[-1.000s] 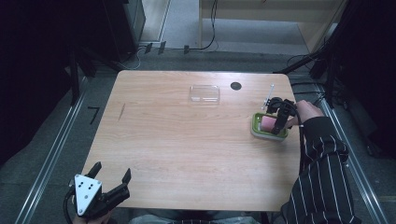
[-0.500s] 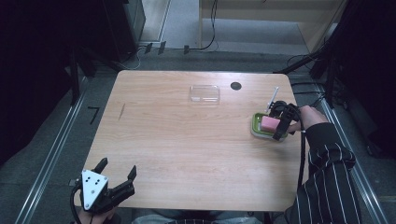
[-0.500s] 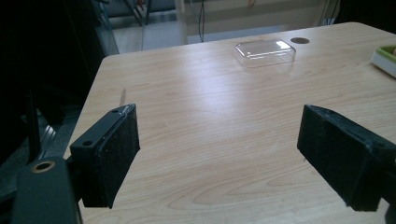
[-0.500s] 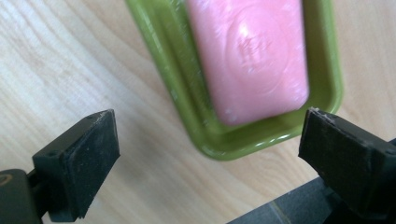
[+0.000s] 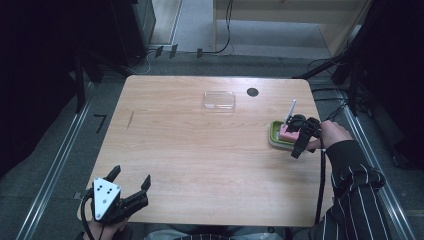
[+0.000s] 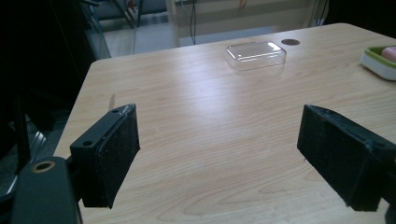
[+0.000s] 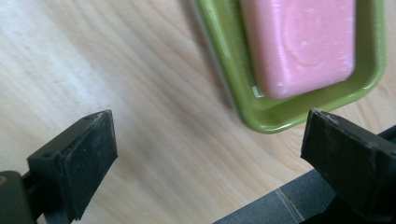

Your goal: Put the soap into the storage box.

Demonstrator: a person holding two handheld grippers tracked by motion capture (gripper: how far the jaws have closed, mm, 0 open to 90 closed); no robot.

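right tool (image 5: 301, 134): jaws spread, being held over green dish (image 7: 261, 100) with pink soap (image 7: 299, 42), right tabletop edge.
left tool (image 5: 131, 190): spread, empty, near-left corner.
advice: dish rim is best straddled squarely.

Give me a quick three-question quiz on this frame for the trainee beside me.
1. True or false: the pink soap bar lies in the green soap dish.
2. The clear plastic lid sits: A) on the dish, B) alone toward the table's far edge, C) in the left claw.
3. Fill in: the right claw is ____ beside the dish, holding nothing.

Key: 1 true. 2 B. 3 open.
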